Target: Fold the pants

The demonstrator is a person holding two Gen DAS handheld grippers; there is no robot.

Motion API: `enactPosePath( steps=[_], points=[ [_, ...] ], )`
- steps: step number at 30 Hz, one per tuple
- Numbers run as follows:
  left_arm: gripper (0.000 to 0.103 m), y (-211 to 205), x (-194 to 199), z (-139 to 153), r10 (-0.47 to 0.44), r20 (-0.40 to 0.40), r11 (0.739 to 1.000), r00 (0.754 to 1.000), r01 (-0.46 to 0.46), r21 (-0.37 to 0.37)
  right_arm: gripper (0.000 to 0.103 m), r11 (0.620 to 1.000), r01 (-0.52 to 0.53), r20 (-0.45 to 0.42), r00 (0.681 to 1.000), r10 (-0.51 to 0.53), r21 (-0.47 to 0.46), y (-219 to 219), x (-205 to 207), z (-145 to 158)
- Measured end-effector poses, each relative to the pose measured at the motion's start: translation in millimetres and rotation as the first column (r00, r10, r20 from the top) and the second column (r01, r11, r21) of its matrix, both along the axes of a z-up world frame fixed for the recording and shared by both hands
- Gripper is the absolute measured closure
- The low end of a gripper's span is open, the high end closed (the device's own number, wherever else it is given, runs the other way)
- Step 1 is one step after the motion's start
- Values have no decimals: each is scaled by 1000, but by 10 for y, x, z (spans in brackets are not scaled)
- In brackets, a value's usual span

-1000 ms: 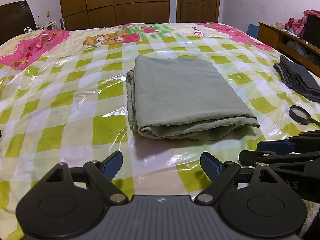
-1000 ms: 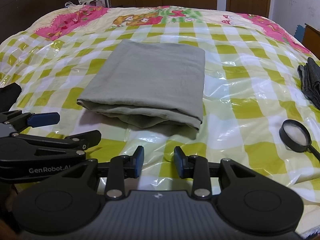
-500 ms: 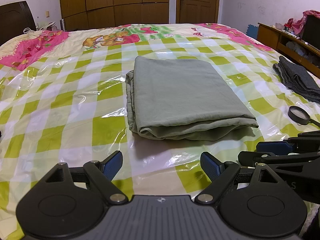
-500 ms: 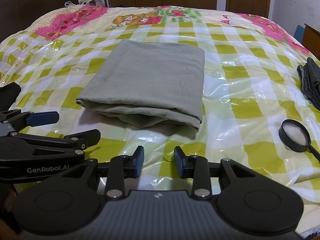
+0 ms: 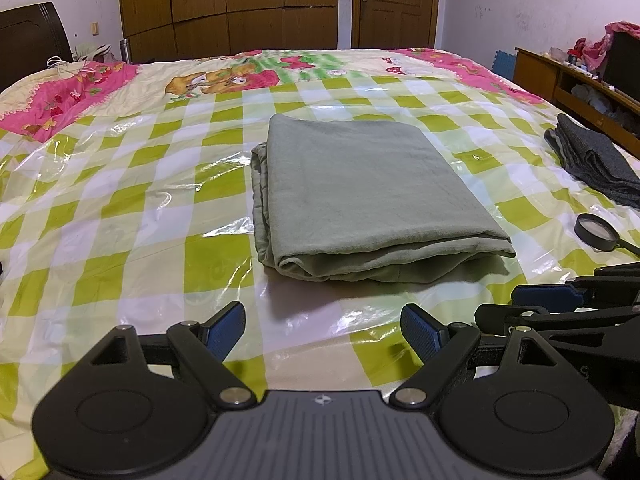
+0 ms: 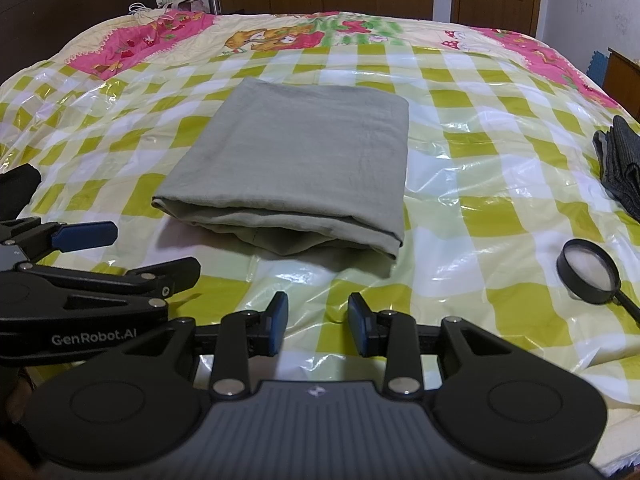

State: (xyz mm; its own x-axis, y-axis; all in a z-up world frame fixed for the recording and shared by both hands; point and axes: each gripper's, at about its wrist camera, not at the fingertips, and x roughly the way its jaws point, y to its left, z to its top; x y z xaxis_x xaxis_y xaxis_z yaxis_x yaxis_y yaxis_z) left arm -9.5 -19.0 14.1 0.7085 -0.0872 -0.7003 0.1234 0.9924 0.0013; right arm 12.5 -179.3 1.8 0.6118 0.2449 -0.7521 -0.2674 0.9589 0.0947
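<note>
Grey-green pants (image 5: 360, 192) (image 6: 296, 164) lie folded into a thick rectangle in the middle of the bed, the layered edges facing me. My left gripper (image 5: 322, 330) hovers a little short of the near edge, jaws wide apart and empty. My right gripper (image 6: 318, 320) is beside it, jaws part-way apart with nothing between them, also short of the pants. In the right wrist view, the left gripper (image 6: 132, 252) appears at the left edge. The right gripper's fingers (image 5: 544, 298) show at the right edge of the left wrist view.
The bed carries a green-checked sheet under clear plastic (image 5: 132, 216). A black magnifying glass (image 6: 590, 272) (image 5: 598, 232) lies to the right of the pants. A folded dark grey garment (image 5: 592, 160) (image 6: 622, 164) sits farther right. A wooden bench (image 5: 580, 88) stands beside the bed.
</note>
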Motion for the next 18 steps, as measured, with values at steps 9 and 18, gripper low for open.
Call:
enactPosePath(
  steps=[9,18],
  points=[
    [7,-22,11,15,-1,3,1000,1000,1,-2,69,1000,0,2,1000,0,-3,1,-5,-4],
    [7,-15,11,23,-1,7,1000,1000,1,-4,69,1000,1,3,1000,-1,-5,-6,-4,-5]
  ],
)
